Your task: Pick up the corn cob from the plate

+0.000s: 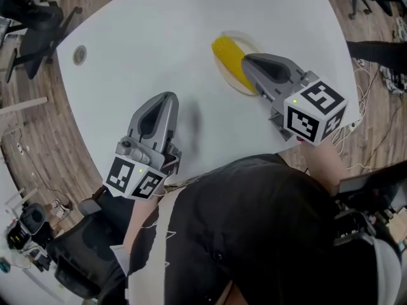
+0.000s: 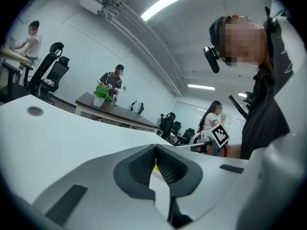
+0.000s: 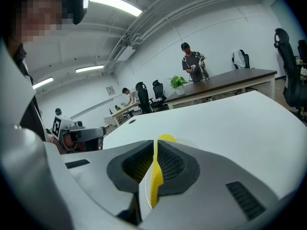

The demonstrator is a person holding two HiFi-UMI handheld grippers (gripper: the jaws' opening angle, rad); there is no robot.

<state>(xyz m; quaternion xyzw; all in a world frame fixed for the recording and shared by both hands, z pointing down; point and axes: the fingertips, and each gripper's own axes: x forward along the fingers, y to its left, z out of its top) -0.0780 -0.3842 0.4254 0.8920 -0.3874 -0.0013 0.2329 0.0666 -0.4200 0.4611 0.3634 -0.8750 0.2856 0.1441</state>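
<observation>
A yellow corn cob (image 1: 230,61) lies on a white plate (image 1: 250,42) at the far right of the white round table (image 1: 159,30). My right gripper (image 1: 247,59) is shut and empty, its tips at the cob's right side, just above the plate. In the right gripper view the cob (image 3: 166,138) shows past the closed tips and through the slit between the jaws. My left gripper (image 1: 168,96) hovers over bare table to the left of the plate, shut with nothing in it. In the left gripper view its jaws (image 2: 154,148) meet at the tips.
A round cable grommet (image 1: 79,55) sits near the table's left edge. Office chairs (image 1: 32,24) stand on the wood floor at the left, and cables (image 1: 381,75) lie at the right. A long desk with a plant (image 2: 100,94) and several people stand beyond the table.
</observation>
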